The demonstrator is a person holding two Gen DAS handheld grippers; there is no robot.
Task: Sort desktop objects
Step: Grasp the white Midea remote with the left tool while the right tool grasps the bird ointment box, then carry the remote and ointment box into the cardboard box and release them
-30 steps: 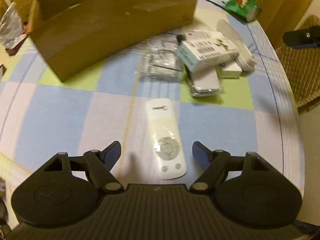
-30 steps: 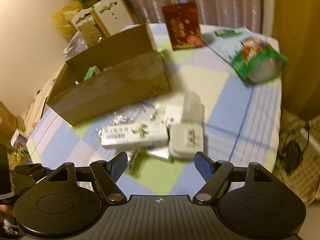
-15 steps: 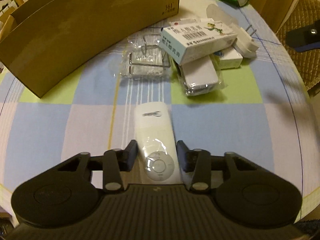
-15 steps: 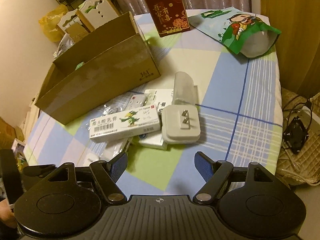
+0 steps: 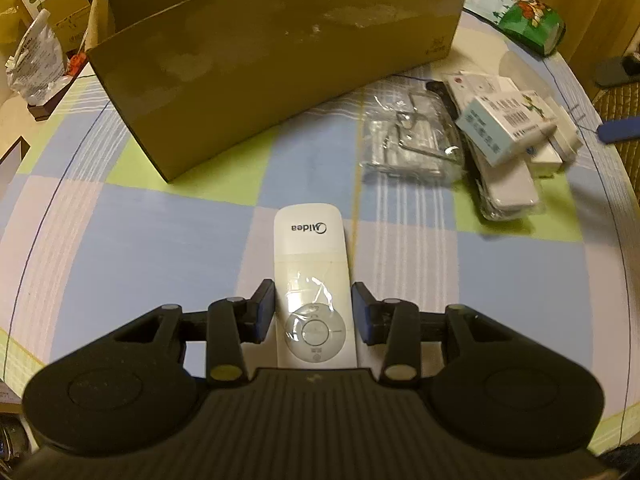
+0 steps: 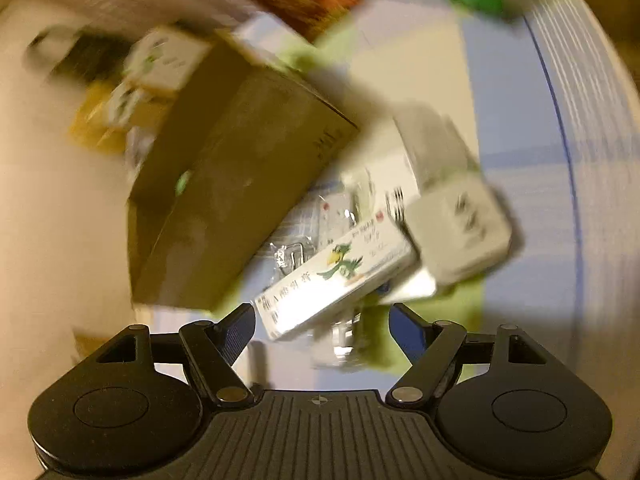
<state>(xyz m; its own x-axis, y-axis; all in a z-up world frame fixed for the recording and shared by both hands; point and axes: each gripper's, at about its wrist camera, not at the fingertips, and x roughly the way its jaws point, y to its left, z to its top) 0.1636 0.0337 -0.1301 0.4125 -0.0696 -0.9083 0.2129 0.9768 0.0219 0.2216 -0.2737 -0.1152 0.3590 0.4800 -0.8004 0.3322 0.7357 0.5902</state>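
From the left wrist, the left gripper (image 5: 314,314) was clamped on the white remote (image 5: 312,280), which lay in front of the cardboard box (image 5: 280,60), a likely sorting destination. From the right wrist, blurred, the right gripper (image 6: 322,330) stood apart before the medicine carton (image 6: 336,276), right of that box.

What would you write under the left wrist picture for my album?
Left gripper shut on a white remote, cardboard box waiting behind on the checked tablecloth.

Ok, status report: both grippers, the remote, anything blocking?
Left gripper shut on white remote. Right gripper open, empty, near medicine box. Path to cardboard box looks clear.
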